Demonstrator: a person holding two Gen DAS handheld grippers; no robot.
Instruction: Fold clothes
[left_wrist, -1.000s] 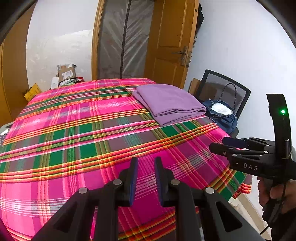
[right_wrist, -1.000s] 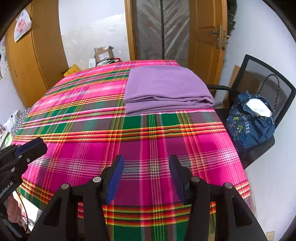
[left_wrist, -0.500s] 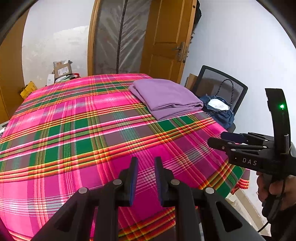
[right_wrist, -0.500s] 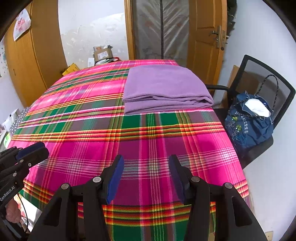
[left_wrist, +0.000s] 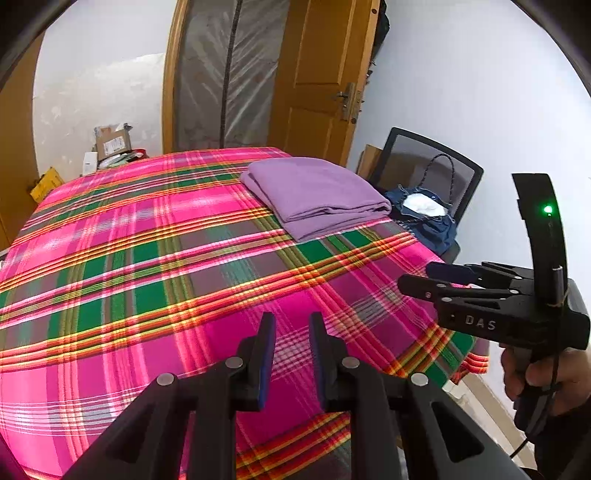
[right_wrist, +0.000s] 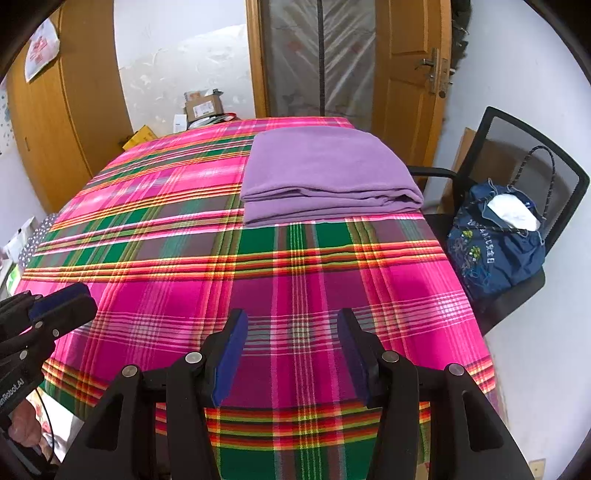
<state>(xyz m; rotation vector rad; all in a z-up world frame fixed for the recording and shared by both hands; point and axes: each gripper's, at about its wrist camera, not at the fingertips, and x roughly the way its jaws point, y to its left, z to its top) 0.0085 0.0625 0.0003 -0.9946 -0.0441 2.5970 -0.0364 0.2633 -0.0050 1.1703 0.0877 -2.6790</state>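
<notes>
Both grippers hover over the near edge of the plaid tablecloth (right_wrist: 295, 266), empty: the left gripper (left_wrist: 291, 354) stands narrowly parted, the right gripper (right_wrist: 291, 354) wide open. Across the table lies the purple cloth (right_wrist: 325, 173), already folded. The folding looks finished; any next move would need another garment, and none is visible.

text: "DAS" | on: right gripper (left_wrist: 413, 278) body | text: "nRobot.AI", partly cut off | on: left gripper (right_wrist: 62, 306) body

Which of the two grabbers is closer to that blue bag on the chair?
Right. The right gripper hovers at the bed's chair-side corner; the left gripper sits farther from the blue bag.
</notes>
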